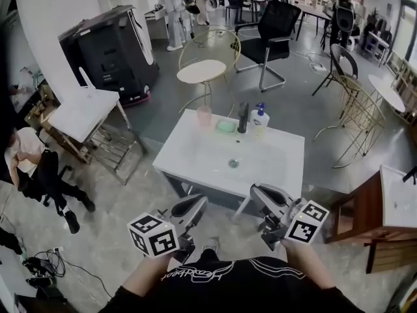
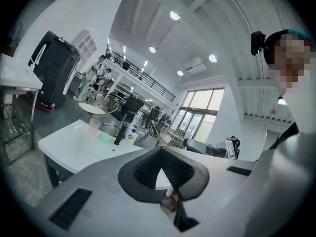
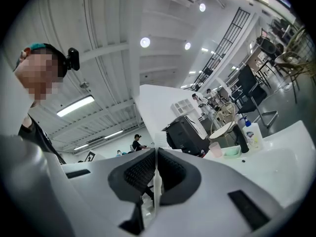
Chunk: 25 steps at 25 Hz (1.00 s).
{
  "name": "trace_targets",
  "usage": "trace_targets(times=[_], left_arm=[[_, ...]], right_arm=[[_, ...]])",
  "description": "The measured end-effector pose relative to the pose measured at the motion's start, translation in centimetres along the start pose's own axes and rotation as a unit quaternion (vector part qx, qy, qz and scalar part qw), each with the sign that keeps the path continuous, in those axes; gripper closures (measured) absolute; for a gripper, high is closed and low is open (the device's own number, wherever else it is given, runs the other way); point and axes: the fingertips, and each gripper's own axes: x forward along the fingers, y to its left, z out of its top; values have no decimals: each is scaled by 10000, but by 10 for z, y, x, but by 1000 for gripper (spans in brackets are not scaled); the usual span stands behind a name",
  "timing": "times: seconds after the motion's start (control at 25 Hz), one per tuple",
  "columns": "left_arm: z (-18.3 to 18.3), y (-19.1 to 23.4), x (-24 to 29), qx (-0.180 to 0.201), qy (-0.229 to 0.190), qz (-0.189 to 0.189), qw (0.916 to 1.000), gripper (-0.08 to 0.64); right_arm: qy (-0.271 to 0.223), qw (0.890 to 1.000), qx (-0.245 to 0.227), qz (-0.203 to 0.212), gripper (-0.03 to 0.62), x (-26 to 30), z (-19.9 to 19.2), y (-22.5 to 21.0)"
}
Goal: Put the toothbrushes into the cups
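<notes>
A pink cup [image 1: 204, 115] stands at the far edge of the white sink table [image 1: 189, 155], left of a green dish [image 1: 226, 126]. Both grippers hang side by side short of the table's near edge, pointing at it. My left gripper [image 1: 197, 203] is shut on a white toothbrush [image 2: 169, 193] with an orange part low between the pads. My right gripper [image 1: 258, 193] is shut on a thin white toothbrush [image 3: 157, 189] standing upright between its pads. The cup [image 2: 94, 126] appears far ahead in the left gripper view, and the cup [image 3: 215, 149] also shows in the right gripper view.
A black faucet [image 1: 243, 117] and a soap bottle [image 1: 260, 119] stand right of the dish; a drain [image 1: 233, 163] lies mid-basin. A round table and chair [image 1: 202, 72] stand behind, a wooden cabinet [image 1: 365, 220] at right, a seated person [image 1: 32, 168] at left.
</notes>
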Motion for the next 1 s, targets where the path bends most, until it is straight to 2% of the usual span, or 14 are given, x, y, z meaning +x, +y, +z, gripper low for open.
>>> trace_targets(times=[0.24,0.44,0.64,1.0], left_arm=[[47,87,8,-71,-16,7,10000,555],[80,141,5,-92,-191,28,9998,555],[92,169,5,-117,-218,20,9997,555],[98,189,28,-203,-85,54,9997,555]], right_arm=[[94,9998,-19,-162,557,86,10,-32],[111,9994,-283,-157,557,145,21,-39],[119,9992,-340,-165,557,171,23,-45],[43,9996,-277,-96,557,189,34,-69]])
